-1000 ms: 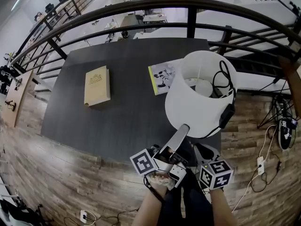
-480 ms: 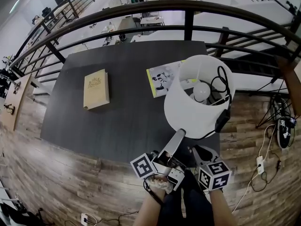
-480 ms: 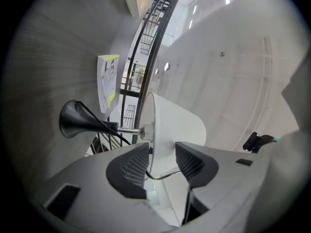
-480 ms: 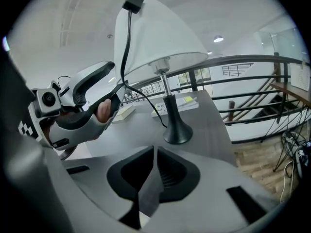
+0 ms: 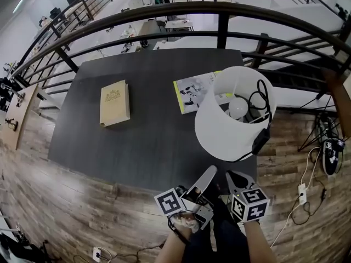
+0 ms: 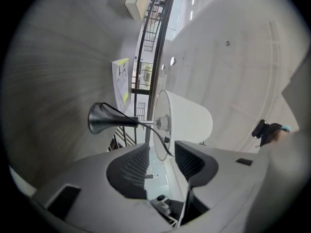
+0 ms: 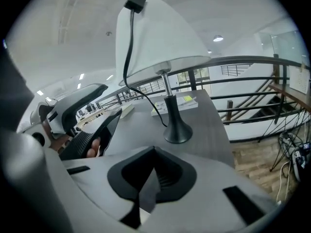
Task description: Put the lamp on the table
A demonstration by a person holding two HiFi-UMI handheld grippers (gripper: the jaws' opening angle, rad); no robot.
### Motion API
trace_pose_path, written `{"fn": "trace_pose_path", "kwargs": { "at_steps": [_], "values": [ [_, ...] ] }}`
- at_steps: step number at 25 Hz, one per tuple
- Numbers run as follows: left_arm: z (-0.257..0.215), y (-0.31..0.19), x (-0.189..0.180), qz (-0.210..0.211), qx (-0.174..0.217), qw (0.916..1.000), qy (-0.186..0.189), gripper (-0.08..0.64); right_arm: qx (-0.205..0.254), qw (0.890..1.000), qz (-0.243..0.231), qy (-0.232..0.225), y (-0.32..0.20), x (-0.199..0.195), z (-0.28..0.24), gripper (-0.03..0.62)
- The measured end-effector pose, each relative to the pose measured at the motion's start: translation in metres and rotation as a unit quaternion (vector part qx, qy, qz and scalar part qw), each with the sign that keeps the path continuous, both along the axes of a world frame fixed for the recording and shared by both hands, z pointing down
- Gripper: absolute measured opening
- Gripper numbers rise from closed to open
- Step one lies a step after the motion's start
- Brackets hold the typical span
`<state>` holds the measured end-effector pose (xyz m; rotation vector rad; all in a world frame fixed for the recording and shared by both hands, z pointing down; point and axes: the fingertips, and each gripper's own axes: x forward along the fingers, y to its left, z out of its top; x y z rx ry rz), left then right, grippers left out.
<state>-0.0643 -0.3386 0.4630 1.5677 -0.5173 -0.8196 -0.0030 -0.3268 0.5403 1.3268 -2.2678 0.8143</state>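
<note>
Left gripper (image 6: 162,148): jaws just opened wide, nothing between them, drawn back clear of the lamp (image 5: 230,122); right gripper (image 7: 150,178): jaws together, empty; lamp: stood upright near the table's (image 5: 148,141) right front corner; placement judged complete.
</note>
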Motion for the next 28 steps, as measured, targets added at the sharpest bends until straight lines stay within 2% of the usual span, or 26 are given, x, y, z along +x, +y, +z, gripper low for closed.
{"fn": "trace_pose_path", "kwargs": {
  "at_steps": [7, 9, 14, 20, 28],
  "values": [
    [0.013, 0.014, -0.013, -0.012, -0.022, 0.9993, -0.028, 0.182, -0.005, 1.0, -0.02, 0.003, 0.005, -0.011, -0.009, 0.005],
    [0.014, 0.015, -0.014, -0.016, -0.023, 0.9988, -0.04, 0.144, -0.003, 1.0, -0.024, 0.004, 0.005, -0.013, -0.012, 0.006],
    [0.012, 0.013, -0.014, -0.026, -0.032, 0.998, -0.049, 0.105, -0.003, 0.999, -0.036, 0.005, 0.005, -0.013, -0.02, 0.006],
    [0.0, 0.018, -0.009, -0.021, -0.016, 0.9978, -0.061, 0.032, -0.006, 0.999, -0.036, -0.01, 0.013, -0.012, -0.028, 0.006],
    [-0.005, 0.018, 0.0, -0.005, -0.018, 0.9959, -0.088, 0.021, -0.014, 0.999, -0.035, -0.009, 0.006, -0.007, -0.035, 0.006]
  ]
}}
